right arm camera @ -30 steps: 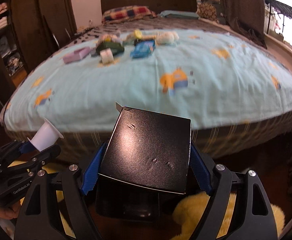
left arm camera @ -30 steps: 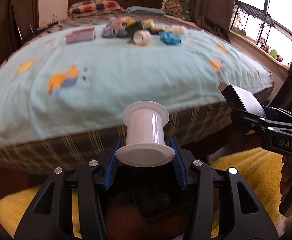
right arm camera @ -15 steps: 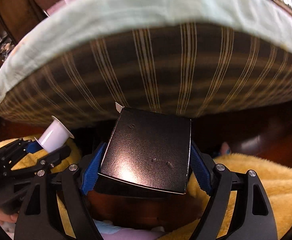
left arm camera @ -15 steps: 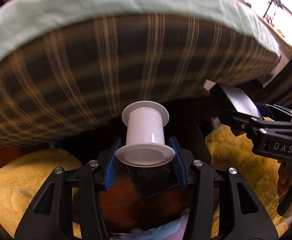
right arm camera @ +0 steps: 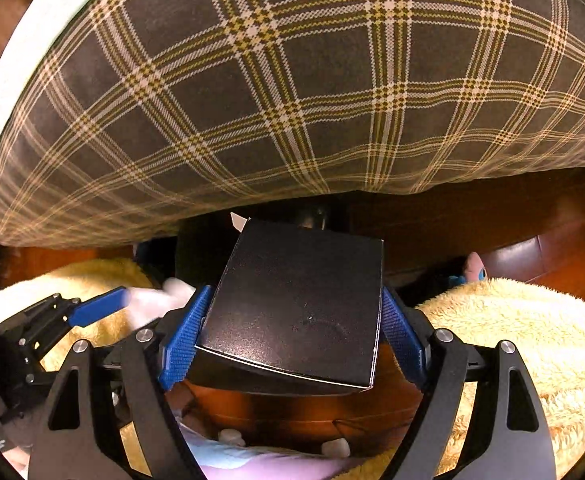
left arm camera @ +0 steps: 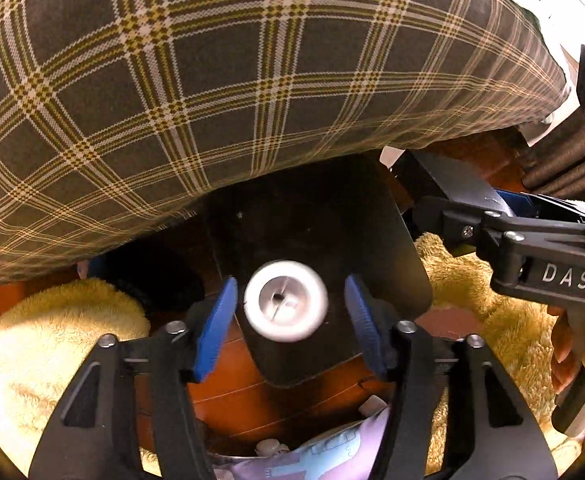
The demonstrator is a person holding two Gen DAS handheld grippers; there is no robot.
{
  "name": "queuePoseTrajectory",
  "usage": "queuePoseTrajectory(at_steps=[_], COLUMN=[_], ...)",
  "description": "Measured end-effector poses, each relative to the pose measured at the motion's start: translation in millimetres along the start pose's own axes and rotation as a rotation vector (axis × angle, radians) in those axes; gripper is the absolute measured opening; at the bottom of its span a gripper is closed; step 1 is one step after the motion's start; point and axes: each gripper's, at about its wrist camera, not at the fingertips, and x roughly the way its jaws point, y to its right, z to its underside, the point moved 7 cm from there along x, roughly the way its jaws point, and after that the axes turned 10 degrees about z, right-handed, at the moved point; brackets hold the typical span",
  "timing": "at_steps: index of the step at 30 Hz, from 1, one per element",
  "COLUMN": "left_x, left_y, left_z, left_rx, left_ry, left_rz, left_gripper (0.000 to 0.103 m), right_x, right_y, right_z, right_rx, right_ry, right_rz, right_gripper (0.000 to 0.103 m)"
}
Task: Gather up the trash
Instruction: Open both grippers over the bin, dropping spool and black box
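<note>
Left wrist view: my left gripper (left arm camera: 286,312) stands wide open, its blue pads (left arm camera: 215,328) clear on both sides of the white spool (left arm camera: 286,301), which appears end-on and blurred between them, touching neither. Beneath the spool lies a dark bin (left arm camera: 316,264) opening on the wooden floor (left arm camera: 228,404), below the plaid side of the bed (left arm camera: 228,80). My right gripper (left arm camera: 432,184) enters from the right with the black box (left arm camera: 456,184).

Right wrist view: my right gripper (right arm camera: 292,332) is closed on the black box (right arm camera: 300,308), one blue pad pressed to each side, the box tilted above the floor near the bed edge. Yellow fluffy rugs (right arm camera: 532,340) lie on both sides. My left gripper (right arm camera: 96,306) shows at the left, beside the blurred white spool (right arm camera: 160,298).
</note>
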Motion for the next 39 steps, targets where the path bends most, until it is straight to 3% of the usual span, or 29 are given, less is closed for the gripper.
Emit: queuePoseTrajectory(at_steps=[10, 17, 27, 33, 39], left_x=[-26, -35, -58, -96, -146], left_y=[-16, -20, -20, -11, 1], left_z=[-12, -13, -17, -36, -68], left_rx=[-0.009, 0.008, -0.002, 0.028, 0.065], left_ry=[0.049, 0.058, 0.096, 0.185, 0.312], left_rz=[-0.046, -0.072, -0.086, -0.098, -0.091], left_gripper=[0.07, 0.074, 0.08, 0.083, 0.084], right_x=[-9, -18, -47, -102, -172], right_y=[5, -7, -8, -2, 3], right_z=[-20, -21, -33, -57, -103], right_rx=[0.007, -0.004, 0.002, -0.004, -0.006], right_ry=[0.034, 0.035, 0.089, 0.237, 0.466], right_rz=[-0.005, -0.046, -0.028, 0.004, 0.032], right_gripper=[0.097, 0.098, 0.098, 0.098, 0.098])
